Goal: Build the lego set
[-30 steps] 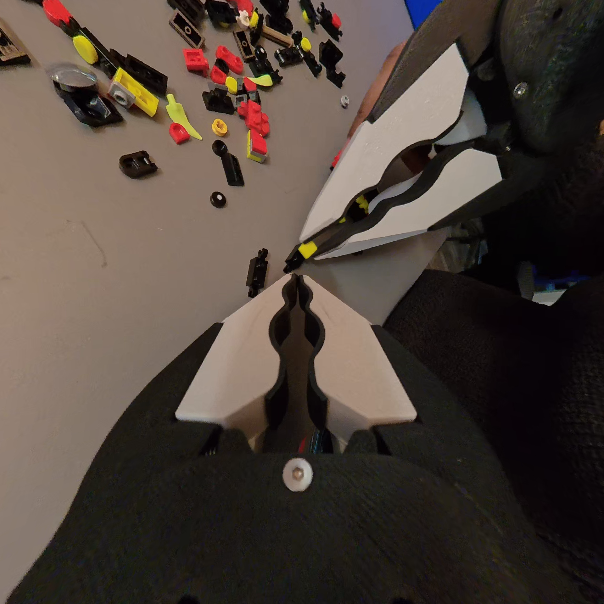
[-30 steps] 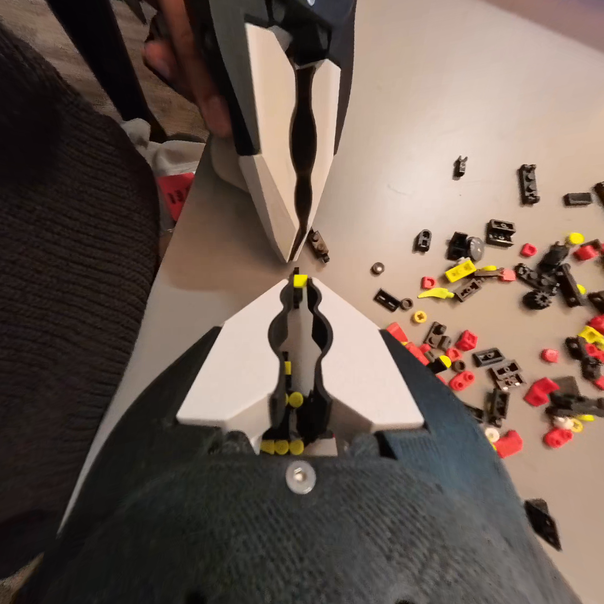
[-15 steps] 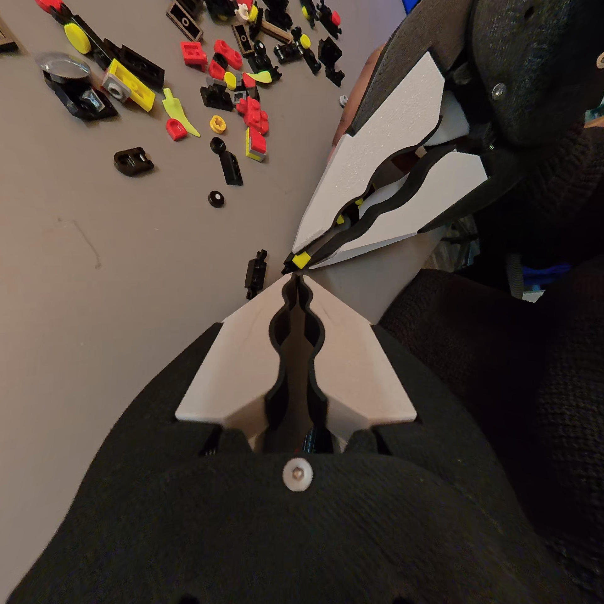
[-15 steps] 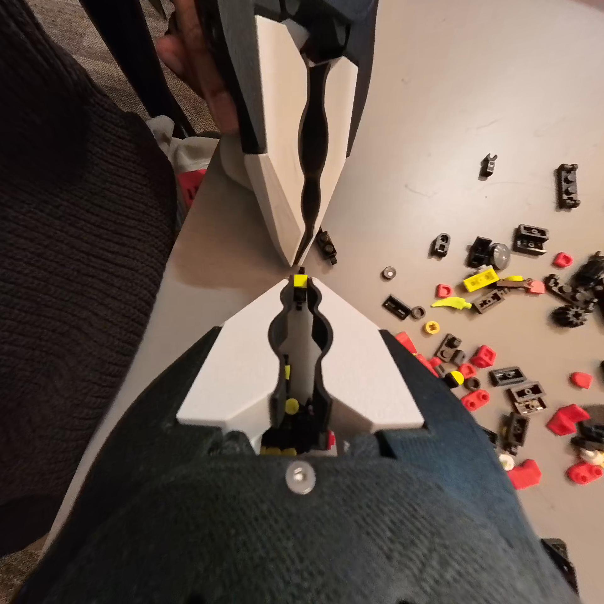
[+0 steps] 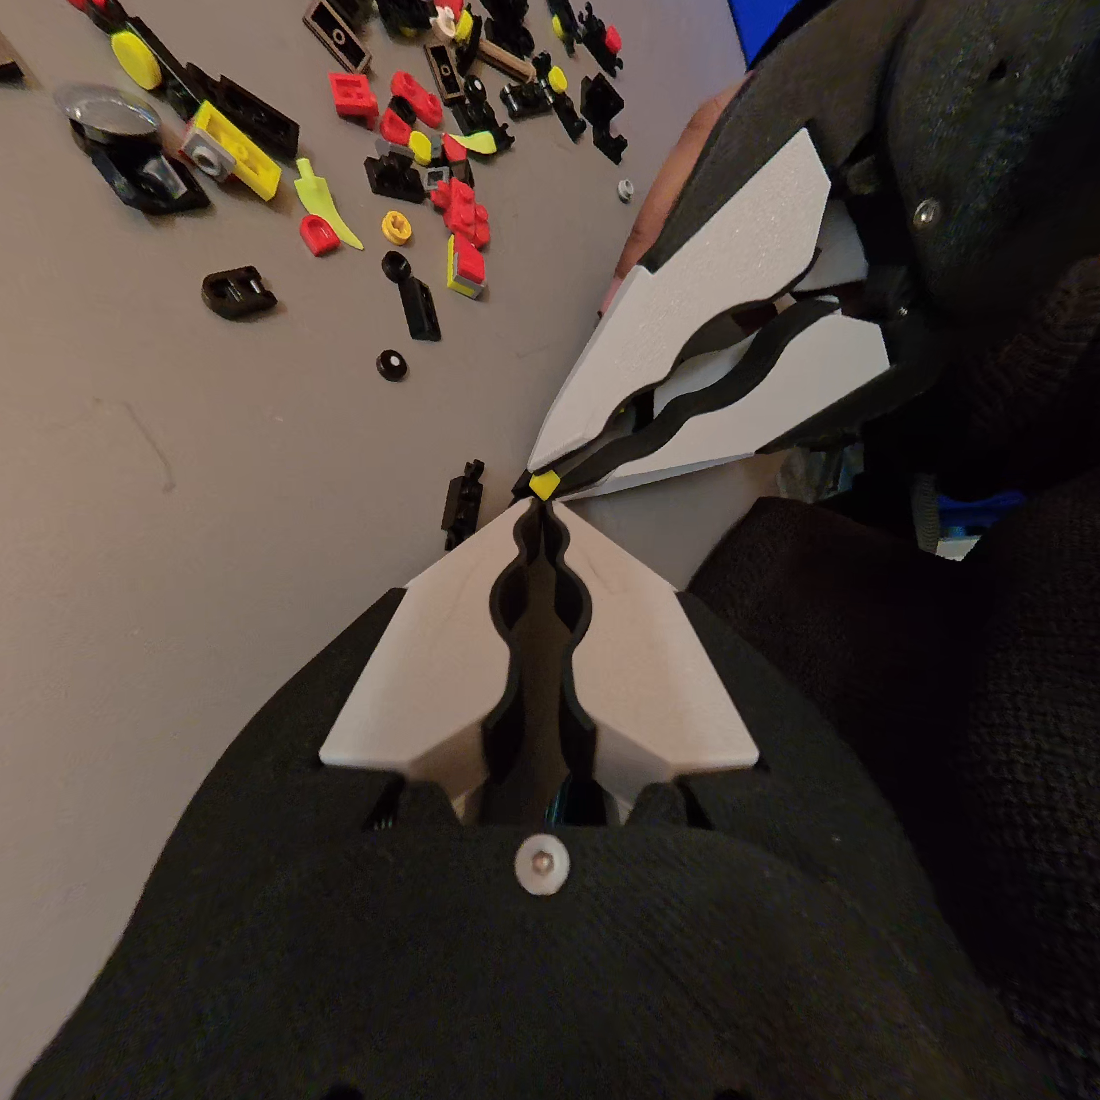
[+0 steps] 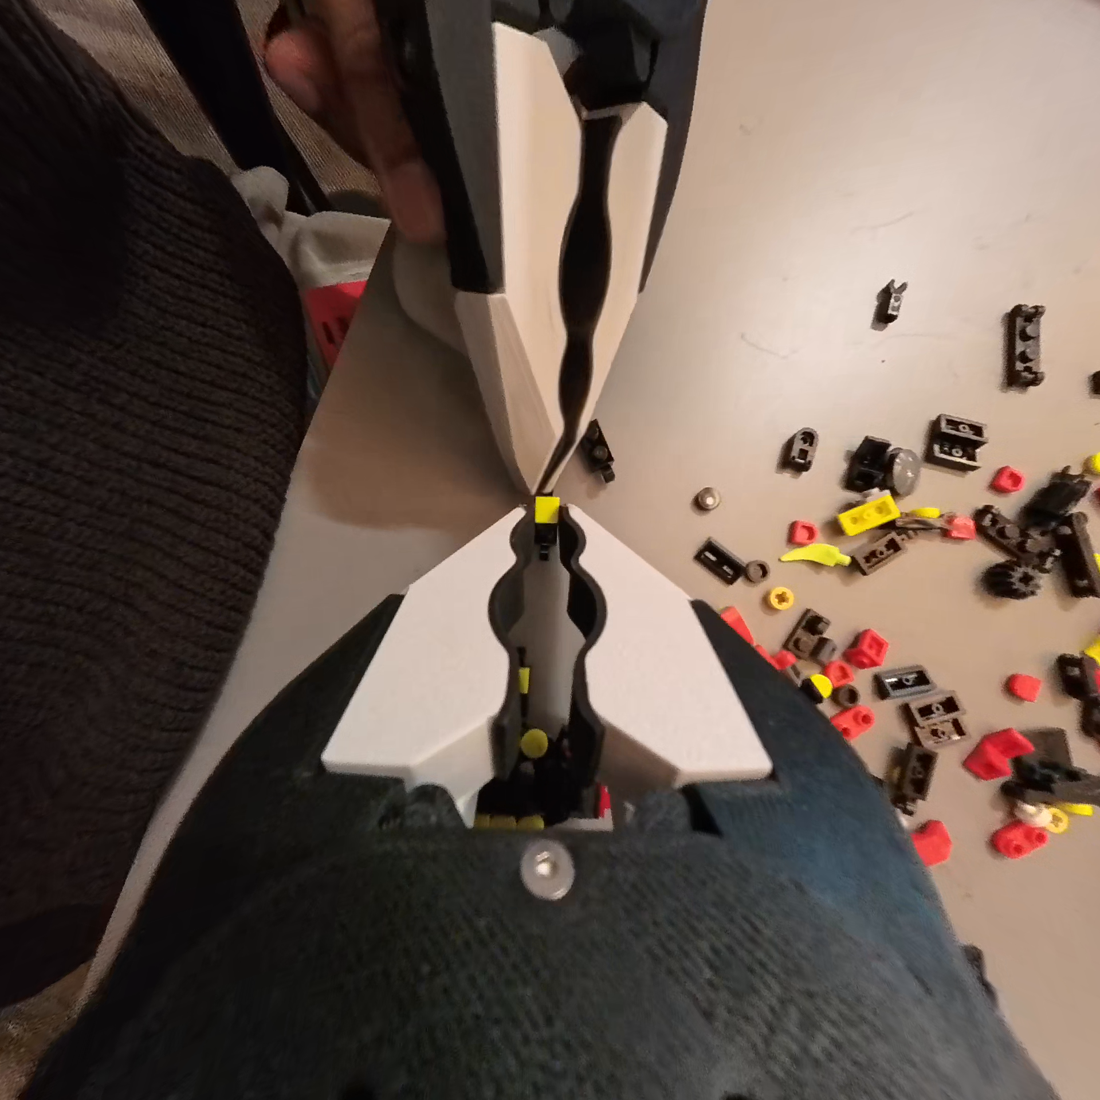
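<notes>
- Closing in since the earlier frames, the left gripper (image 5: 540, 506) now meets the right gripper (image 6: 544, 518) tip to tip above the surface (image 5: 178, 536) edge.
- Right fingers clamp a black-and-yellow lego assembly (image 6: 546, 521); left fingers are pressed together, seemingly empty.
- Loose lego pieces (image 6: 893, 595) lie scattered mid-surface.
- Likely step: pressing the yellow end piece (image 5: 544, 484) home; next calls for steady axial push.
</notes>
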A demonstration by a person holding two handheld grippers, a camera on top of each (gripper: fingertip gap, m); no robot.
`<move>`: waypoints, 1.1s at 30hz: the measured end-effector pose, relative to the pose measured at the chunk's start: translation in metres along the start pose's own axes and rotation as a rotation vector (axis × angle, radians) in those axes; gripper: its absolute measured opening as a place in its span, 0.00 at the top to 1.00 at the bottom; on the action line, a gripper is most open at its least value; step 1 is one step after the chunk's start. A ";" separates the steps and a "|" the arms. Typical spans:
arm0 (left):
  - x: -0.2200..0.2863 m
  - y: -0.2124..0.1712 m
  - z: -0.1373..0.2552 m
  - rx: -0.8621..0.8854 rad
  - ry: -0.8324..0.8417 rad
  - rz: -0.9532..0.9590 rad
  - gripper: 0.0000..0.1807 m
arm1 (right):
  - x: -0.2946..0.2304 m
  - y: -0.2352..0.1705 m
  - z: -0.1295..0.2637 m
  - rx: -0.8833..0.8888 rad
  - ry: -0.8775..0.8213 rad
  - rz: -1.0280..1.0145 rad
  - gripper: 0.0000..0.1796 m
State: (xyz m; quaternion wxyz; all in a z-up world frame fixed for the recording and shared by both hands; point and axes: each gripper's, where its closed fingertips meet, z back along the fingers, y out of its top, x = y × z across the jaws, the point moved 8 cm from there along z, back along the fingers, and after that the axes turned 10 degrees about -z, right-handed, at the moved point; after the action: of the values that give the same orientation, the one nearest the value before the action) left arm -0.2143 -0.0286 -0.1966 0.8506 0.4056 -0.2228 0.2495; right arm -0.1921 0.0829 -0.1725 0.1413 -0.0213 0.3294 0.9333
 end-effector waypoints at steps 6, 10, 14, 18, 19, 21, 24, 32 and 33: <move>-0.002 0.001 0.000 0.017 -0.014 0.056 1.00 | -0.003 0.003 -0.001 -0.026 -0.028 0.028 0.97; -0.003 0.001 0.000 0.019 -0.021 0.075 1.00 | -0.004 0.004 -0.002 -0.037 -0.040 0.043 0.97; -0.005 0.001 0.002 0.027 -0.010 0.093 1.00 | -0.005 0.004 -0.002 -0.048 -0.052 0.060 0.96; -0.002 0.001 0.001 0.015 0.017 0.051 1.00 | -0.006 0.005 -0.003 -0.058 -0.062 0.070 0.97; -0.002 0.001 0.001 0.013 0.021 0.047 1.00 | -0.006 0.005 -0.003 -0.062 -0.066 0.073 0.96; -0.001 0.001 0.001 0.009 0.022 0.046 1.00 | -0.007 0.006 -0.003 -0.070 -0.071 0.080 0.96; -0.001 0.001 0.000 -0.014 0.091 0.001 1.00 | -0.007 0.007 -0.004 -0.079 -0.072 0.082 0.96; -0.002 0.001 0.002 -0.008 0.065 0.031 1.00 | -0.008 0.008 -0.004 -0.095 -0.075 0.075 0.96; -0.001 0.001 0.003 0.002 0.039 0.046 1.00 | -0.008 0.009 -0.005 -0.099 -0.078 0.078 0.96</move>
State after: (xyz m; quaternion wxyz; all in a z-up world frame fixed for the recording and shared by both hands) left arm -0.2159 -0.0302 -0.1950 0.8485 0.3960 -0.2152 0.2772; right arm -0.1871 0.0715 -0.1697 0.1162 0.0212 0.2778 0.9534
